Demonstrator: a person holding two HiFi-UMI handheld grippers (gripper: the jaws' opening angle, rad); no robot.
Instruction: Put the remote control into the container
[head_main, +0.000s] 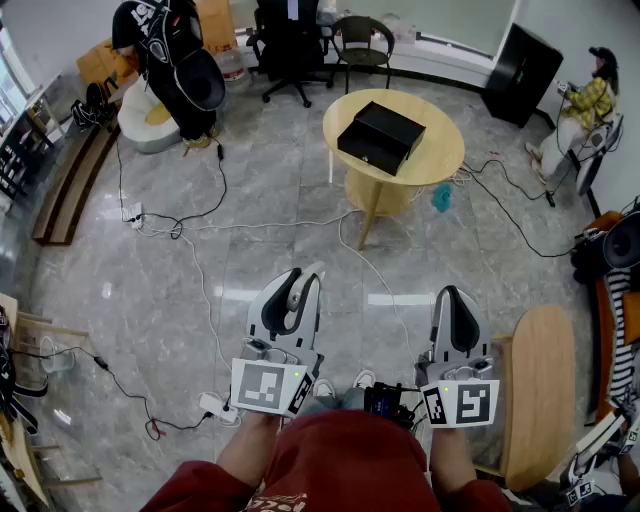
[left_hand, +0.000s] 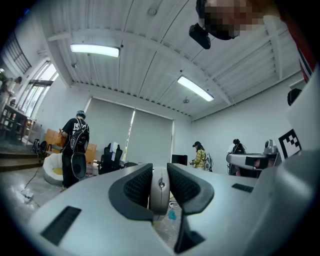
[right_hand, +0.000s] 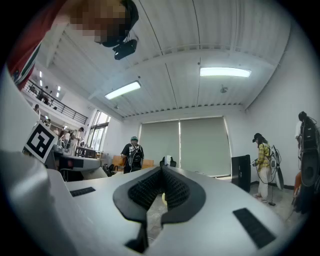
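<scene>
**A:** Where's the remote control (left_hand: 160, 194)?

**B:** In my left gripper (head_main: 300, 278), clamped edge-on between the ribbed pads, well short of the container (head_main: 380, 136), which sits open on the round table (head_main: 440, 165) across the floor.

**A:** How will it handle?

**B:** Light and rigid, I'd judge, with a smooth casing that could slip. Pinching its two flat faces near the middle seems right, since an end grip might let it swing.

**A:** And the jaws?

**B:** The left ones are partway closed, stopped by the remote's thickness. My right gripper (head_main: 456, 300) is clenched on nothing, its pads meeting at the tips.
</scene>
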